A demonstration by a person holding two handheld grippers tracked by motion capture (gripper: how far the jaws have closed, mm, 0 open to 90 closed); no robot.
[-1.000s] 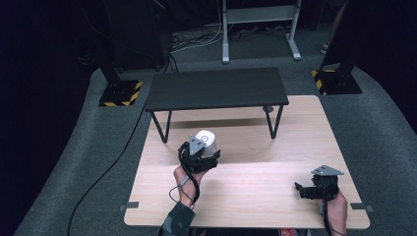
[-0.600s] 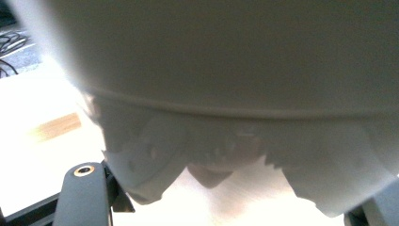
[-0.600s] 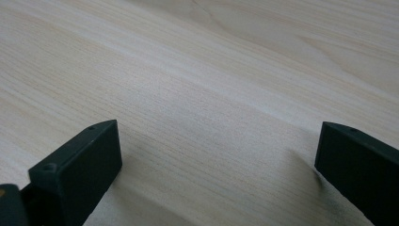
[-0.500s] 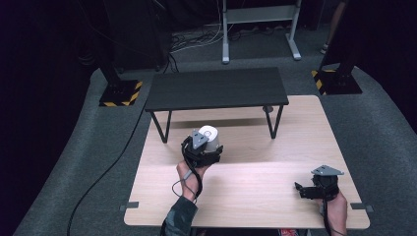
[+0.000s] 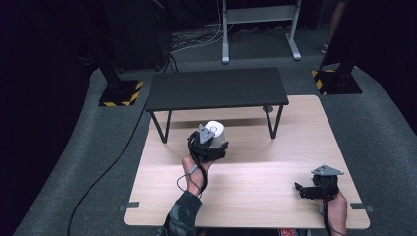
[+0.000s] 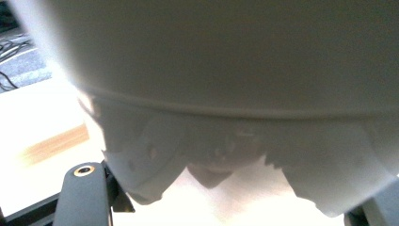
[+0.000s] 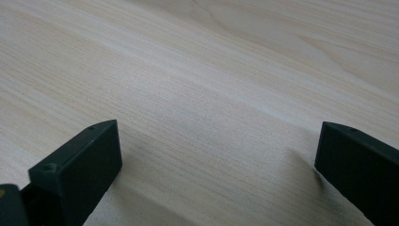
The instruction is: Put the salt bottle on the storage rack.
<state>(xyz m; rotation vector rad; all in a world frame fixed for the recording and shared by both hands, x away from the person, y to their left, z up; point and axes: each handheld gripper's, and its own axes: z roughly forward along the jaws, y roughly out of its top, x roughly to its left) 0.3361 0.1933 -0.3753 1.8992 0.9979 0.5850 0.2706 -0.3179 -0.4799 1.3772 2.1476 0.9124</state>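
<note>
Near the middle of the wooden table (image 5: 275,162), just on the near side of the small black bench (image 5: 216,88), my left gripper (image 5: 212,140) is clamped on a white cup-like object (image 5: 216,131). From the high view its rounded white body pokes out beyond the far end of my gripper, with the grey three-cornered plate sitting just on its near side. My left hand (image 5: 194,169) comes in from the near edge, sleeve showing, and the cable loops down beside my wrist.

Through the left gripper view the white object (image 6: 235,70) looms so close that it is blurred; I can make out a rounded wall, a ridge running across it and jagged, torn-looking white edges hanging below. One black finger (image 6: 82,197) rises at the lower left, pressed against its side, and a sliver of the other shows at the lower right corner. Whether the object touches the tabletop I cannot tell.

Over at the near right corner of the table my right gripper (image 5: 301,189) lies low, well apart from the white object. In the right gripper view its black fingers (image 7: 80,165) stand wide apart with bare wood grain between them.
</note>
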